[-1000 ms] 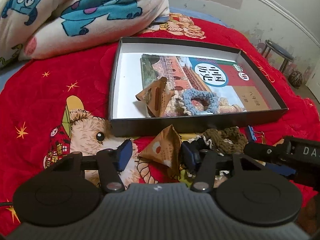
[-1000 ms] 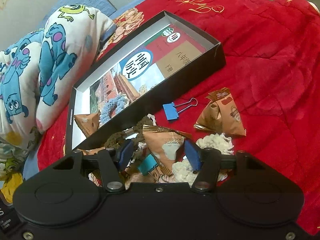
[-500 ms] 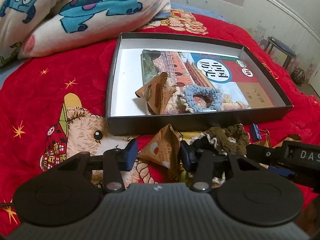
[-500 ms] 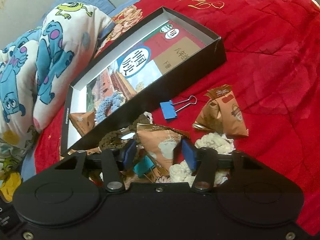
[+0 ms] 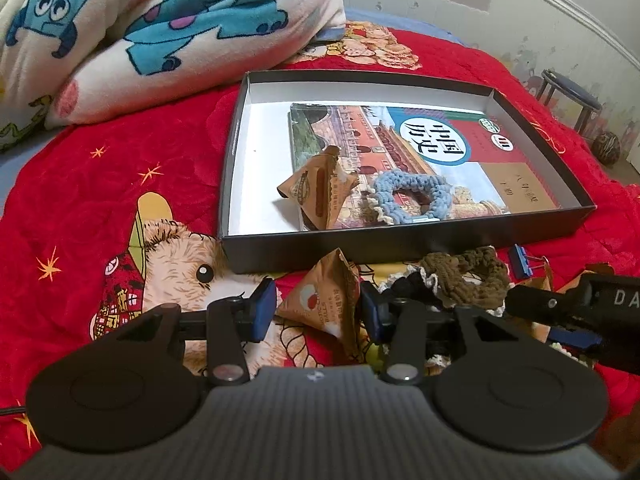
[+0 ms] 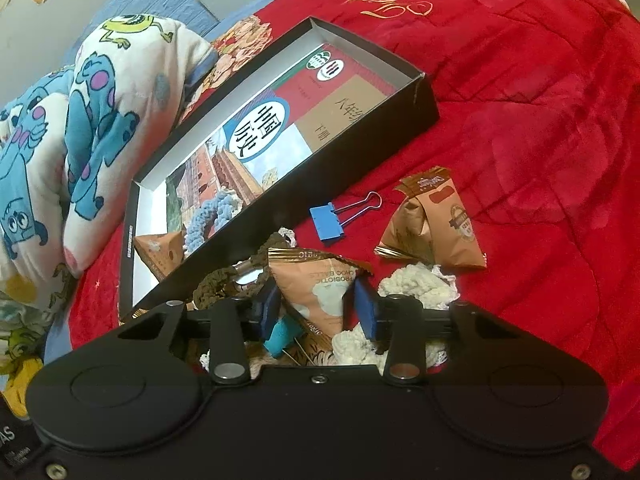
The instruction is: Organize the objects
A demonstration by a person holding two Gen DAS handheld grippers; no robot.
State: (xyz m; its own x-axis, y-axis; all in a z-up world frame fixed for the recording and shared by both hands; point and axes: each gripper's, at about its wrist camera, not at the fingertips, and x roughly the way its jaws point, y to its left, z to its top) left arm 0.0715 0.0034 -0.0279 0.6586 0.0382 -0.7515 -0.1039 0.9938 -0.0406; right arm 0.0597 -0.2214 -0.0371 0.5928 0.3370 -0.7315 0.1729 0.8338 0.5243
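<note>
1. Left gripper (image 5: 316, 314): the jaws have just been closing around a tan snack pouch (image 5: 326, 300) that lies on the bedspread just in front of the box (image 5: 400, 244). The right pad looks to be against the pouch, but a gap shows at the left pad, so it is not yet clamped.
2. Right gripper (image 6: 316, 310): its jaws have also just been closing, and both pads now seem to press the sides of a pouch marked "choc balls" (image 6: 318, 292).
3. Already in the box: a book (image 5: 400, 152), 1 pouch and a blue scrunchie (image 5: 412, 196). Outside it remain a brown scrunchie (image 5: 464, 276), a blue clip (image 6: 328, 222), a third pouch (image 6: 436, 232) and a white scrunchie (image 6: 416, 284).
4. Risks, as I judge them: the puffy foil could squirt out of either grip. A teal clip (image 6: 280, 332) and the scrunchies lie tangled under the right pouch and could be dragged up with it. The 2 grippers sit close together and could bump when lifting.
5. The surface is a soft red bedspread (image 6: 520, 120), so things sink and tilt. A cartoon blanket (image 5: 140, 32) is heaped behind, a stool (image 5: 568, 96) stands by a scuffed wall.
</note>
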